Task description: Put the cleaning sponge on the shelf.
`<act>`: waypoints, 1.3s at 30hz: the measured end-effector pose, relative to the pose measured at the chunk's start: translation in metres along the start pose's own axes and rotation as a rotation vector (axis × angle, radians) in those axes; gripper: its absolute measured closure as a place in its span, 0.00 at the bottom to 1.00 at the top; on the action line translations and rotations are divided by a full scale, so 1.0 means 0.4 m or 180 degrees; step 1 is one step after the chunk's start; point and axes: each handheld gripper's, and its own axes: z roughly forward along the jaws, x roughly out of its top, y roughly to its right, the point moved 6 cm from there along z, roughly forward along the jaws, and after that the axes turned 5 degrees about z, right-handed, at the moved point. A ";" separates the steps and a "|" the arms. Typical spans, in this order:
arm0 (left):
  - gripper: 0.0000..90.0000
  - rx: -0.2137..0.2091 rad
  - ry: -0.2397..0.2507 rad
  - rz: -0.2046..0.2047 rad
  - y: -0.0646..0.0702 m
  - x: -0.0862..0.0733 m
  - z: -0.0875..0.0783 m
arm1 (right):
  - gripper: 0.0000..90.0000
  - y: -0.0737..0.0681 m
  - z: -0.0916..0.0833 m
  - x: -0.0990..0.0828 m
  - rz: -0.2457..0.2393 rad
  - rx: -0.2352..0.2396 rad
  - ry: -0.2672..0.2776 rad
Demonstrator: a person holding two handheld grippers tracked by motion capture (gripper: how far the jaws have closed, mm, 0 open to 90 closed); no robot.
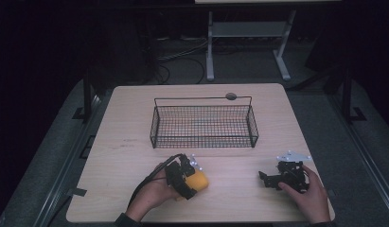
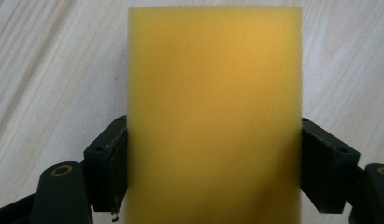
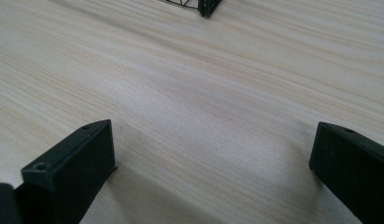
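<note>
The left tool (image 2: 213, 154) grips the yellow sponge (image 2: 213, 112) on the desk's (image 1: 135, 127) near edge, likely bound for the wire basket (image 1: 204, 125), while the right tool (image 3: 213, 158) rests open, empty, well aside.

A light wooden bench (image 1: 135, 123) with rounded corners carries a black wire-mesh basket (image 1: 204, 126), rectangular with a raised far rail, standing at its far middle. Beyond the bench, a grey metal frame (image 1: 249, 42) stands on the dark floor.

Overhead looks down; tongs cameras skim table (image 1: 135, 142).
</note>
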 end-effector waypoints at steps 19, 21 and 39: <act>0.25 0.0005 0.0143 -0.0050 -0.025 0.026 -0.062 | 0.00 0.000 0.000 0.000 0.0004 -0.0001 -0.0002; 0.25 0.0009 0.0162 -0.0076 -0.028 0.029 -0.065 | 0.00 0.000 0.000 0.000 0.0006 -0.0001 -0.0003; 0.25 0.0039 0.0224 -0.0088 -0.072 0.060 -0.107 | 0.00 0.000 0.000 0.000 0.0009 -0.0003 -0.0005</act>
